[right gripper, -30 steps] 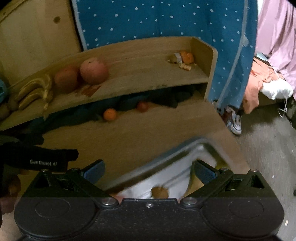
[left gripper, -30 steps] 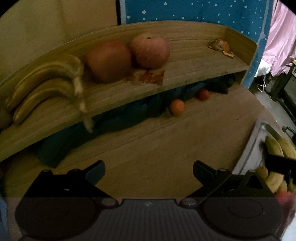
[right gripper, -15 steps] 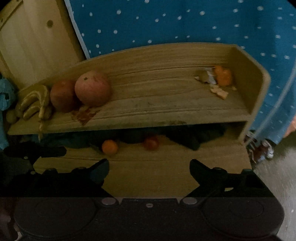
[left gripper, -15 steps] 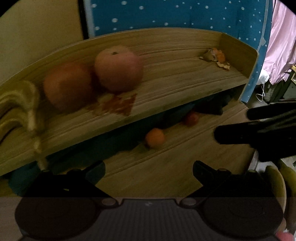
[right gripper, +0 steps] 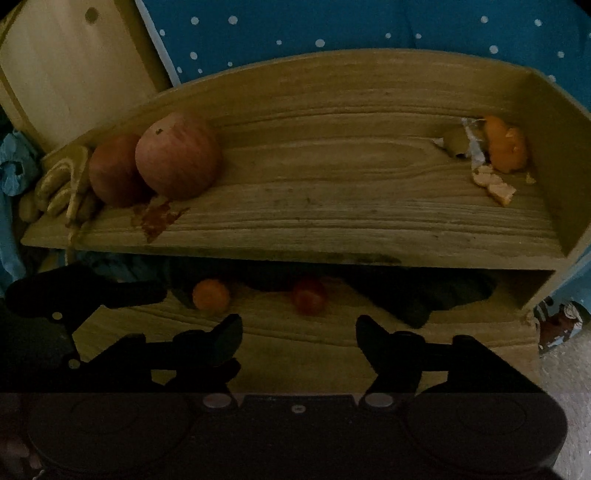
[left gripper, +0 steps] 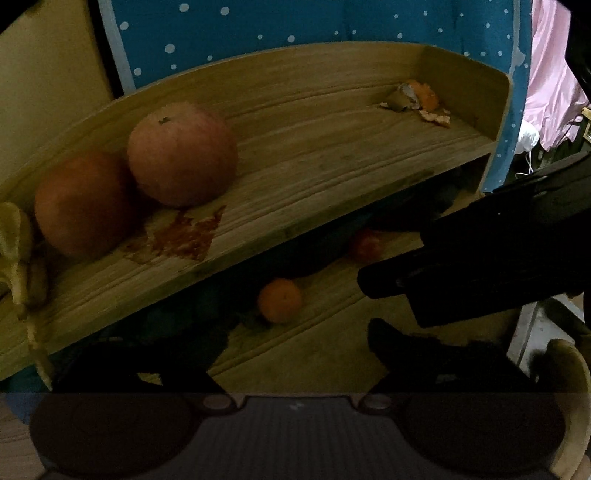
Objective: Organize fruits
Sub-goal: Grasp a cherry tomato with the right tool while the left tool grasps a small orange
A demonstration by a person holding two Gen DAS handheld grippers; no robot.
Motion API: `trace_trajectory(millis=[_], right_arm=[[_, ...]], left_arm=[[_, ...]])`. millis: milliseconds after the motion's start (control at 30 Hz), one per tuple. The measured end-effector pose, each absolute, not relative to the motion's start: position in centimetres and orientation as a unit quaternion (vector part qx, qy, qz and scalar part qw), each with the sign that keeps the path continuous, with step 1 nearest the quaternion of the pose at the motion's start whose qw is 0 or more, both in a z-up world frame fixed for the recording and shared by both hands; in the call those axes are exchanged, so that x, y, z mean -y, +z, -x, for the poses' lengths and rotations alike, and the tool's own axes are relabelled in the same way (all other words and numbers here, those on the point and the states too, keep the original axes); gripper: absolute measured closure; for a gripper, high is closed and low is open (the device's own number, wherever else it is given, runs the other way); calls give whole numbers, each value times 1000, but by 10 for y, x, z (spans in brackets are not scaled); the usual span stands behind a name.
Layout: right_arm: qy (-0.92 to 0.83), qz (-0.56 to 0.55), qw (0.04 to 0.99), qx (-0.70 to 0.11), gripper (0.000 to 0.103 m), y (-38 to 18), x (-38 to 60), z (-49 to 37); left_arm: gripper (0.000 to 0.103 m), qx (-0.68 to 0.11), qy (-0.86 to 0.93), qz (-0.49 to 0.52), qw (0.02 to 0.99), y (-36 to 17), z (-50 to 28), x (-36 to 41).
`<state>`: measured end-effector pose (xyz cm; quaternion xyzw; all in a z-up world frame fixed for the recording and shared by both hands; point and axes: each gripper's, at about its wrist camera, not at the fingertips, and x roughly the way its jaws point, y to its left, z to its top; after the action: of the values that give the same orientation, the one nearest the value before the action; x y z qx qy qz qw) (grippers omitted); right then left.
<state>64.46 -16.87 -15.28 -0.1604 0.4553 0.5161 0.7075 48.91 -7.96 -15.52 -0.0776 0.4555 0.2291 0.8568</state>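
A wooden shelf (right gripper: 332, 206) holds two big reddish apples (right gripper: 177, 157) (left gripper: 181, 155) and a bunch of bananas (right gripper: 62, 184) at its left end. Under the shelf, on the wooden surface, lie a small orange (right gripper: 210, 294) (left gripper: 279, 300) and a small red fruit (right gripper: 309, 301) (left gripper: 365, 245). My right gripper (right gripper: 299, 328) is open and empty, a short way in front of these two fruits. My left gripper (left gripper: 295, 354) is also open and empty, with the orange ahead of it. The right gripper's black body (left gripper: 461, 258) crosses the left wrist view.
Orange peel scraps (right gripper: 495, 155) lie at the shelf's right end and a dried stain (right gripper: 155, 218) sits below the apples. Dark cloth (right gripper: 413, 295) fills the space under the shelf. A blue dotted fabric (right gripper: 332, 29) hangs behind. A banana (left gripper: 569, 373) shows at the lower right.
Both grippers have moved closer to the shelf. The right one swung up from the tray to face the two small fruits. It now shows larger in the left wrist view.
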Motion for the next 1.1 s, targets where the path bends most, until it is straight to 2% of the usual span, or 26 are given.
trace_trajectory(millis=[100,300,600,1100], right_arm=[[519,163,705,-455,42,-155,165,-647],[522,167,703,-453,50,-160,158,-652],[524,171,699,-455,60,-166,152,-659],[528,178,705,-440,63,-168,143,-656]], left_arm=[[26,-457,233,83,854,-160,-495,76],[41,-461,242,90,849,-166,-504,73],[52,-458,259,98,845,-170,-523,67],[56,-458,274,103,840,-171,-542,65]])
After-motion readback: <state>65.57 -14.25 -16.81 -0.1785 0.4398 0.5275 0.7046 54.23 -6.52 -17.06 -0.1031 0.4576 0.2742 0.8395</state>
